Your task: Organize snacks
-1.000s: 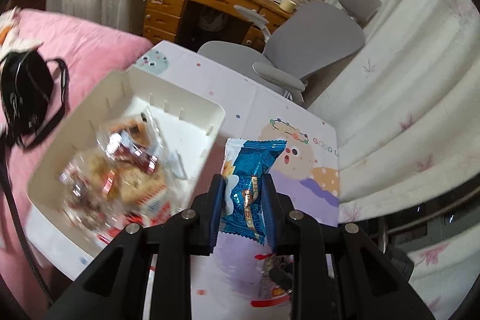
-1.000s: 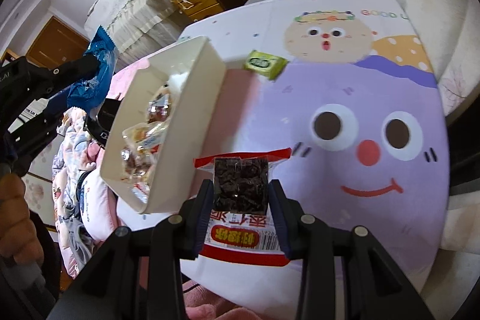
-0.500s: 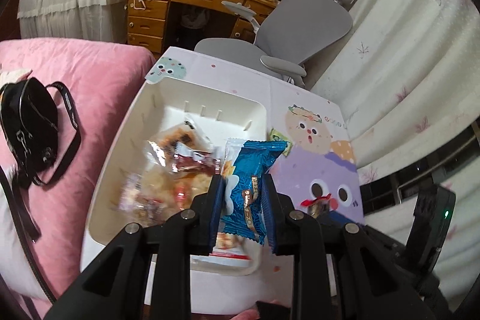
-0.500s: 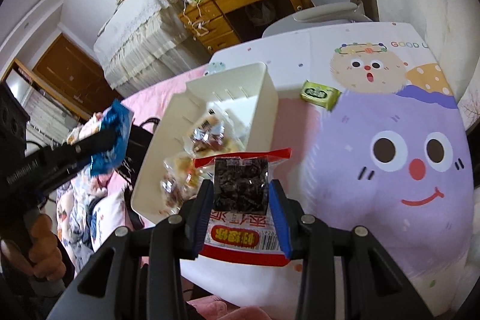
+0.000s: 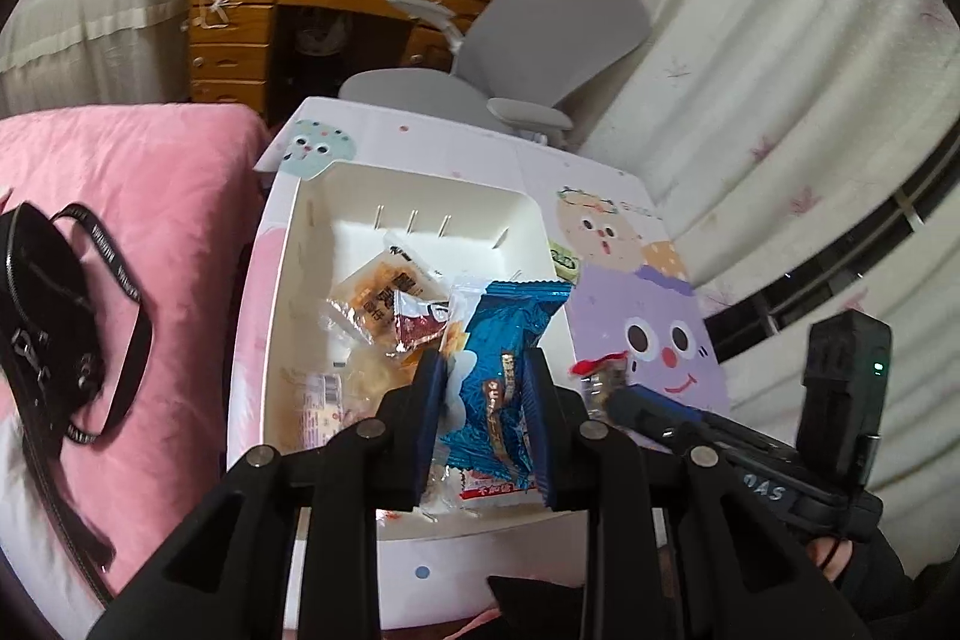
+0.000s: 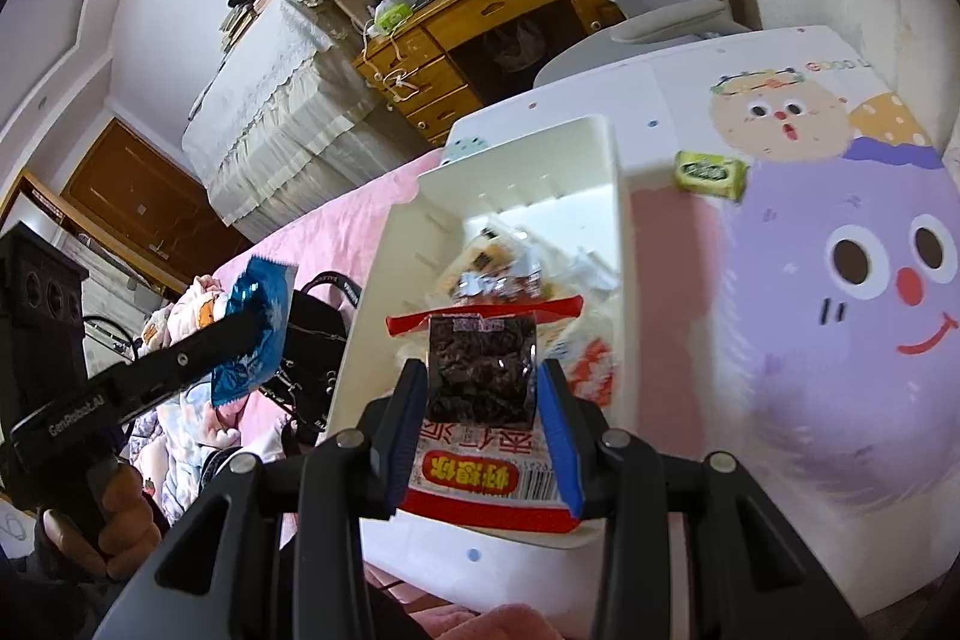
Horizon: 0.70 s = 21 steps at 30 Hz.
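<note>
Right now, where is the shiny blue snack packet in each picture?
Left wrist view: the blue packet sits low in the middle, pinched between the fingers.
Right wrist view: it shows at the left, above a black bag.
Shared landmark: the white bin.

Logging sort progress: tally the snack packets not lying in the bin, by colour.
Blue packet, in the left gripper: 1
Red-edged packet, in the right gripper: 1
Green packet, on the table beside the white bin: 1
Total: 3
</note>
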Tool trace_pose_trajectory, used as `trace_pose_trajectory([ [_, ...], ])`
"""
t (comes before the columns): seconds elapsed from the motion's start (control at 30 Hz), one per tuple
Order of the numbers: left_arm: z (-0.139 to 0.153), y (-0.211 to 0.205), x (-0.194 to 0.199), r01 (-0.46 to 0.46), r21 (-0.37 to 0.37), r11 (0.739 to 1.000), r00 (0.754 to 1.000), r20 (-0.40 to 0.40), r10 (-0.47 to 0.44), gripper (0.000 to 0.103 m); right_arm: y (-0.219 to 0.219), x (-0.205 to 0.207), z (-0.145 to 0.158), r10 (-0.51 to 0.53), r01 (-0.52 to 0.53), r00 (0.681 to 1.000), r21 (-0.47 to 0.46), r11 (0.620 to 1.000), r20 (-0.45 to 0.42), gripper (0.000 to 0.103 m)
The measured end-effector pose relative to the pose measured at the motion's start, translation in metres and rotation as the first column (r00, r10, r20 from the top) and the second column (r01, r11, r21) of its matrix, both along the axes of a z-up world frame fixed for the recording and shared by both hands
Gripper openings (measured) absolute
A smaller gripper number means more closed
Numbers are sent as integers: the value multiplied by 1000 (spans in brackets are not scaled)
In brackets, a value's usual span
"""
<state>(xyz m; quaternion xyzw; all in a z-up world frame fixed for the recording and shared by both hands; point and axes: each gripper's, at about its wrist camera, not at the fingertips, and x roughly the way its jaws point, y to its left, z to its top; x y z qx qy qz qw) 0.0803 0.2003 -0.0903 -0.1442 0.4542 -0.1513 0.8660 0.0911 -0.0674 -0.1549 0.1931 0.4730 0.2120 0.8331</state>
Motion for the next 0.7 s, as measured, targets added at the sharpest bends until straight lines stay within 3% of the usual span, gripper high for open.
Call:
trace_pose_trajectory([
  [0.07, -1, 4, 1, 34, -11, 999, 999, 8, -33, 28, 13, -1, -1, 7, -7, 1000, -5, 1000, 2, 38],
  [0.13, -5, 7, 4, 48, -3, 999, 999, 3, -48, 62, 24, -1, -3, 16, -16, 1000, -9, 1000, 4, 39],
  [0.17, -6, 8, 5, 51, 6, 999, 999, -1, -51, 69, 28, -1, -4, 17, -17, 1000, -12, 1000, 5, 40],
  [0.27, -10, 8, 10, 64, 10, 998, 998, -16, -63, 72, 37, -2, -8, 16, -17, 1000, -29, 999, -6, 51],
  [0.53, -22, -7, 26, 87, 39, 995, 992, -93, -83, 82, 24, -1, -6, -51, 50, 999, -90, 995, -12, 52],
  [0.7, -30, -23, 35, 79, 70, 994, 988, -137, -69, 82, 7, 5, -5, -76, 75, 997, -131, 989, -4, 58],
])
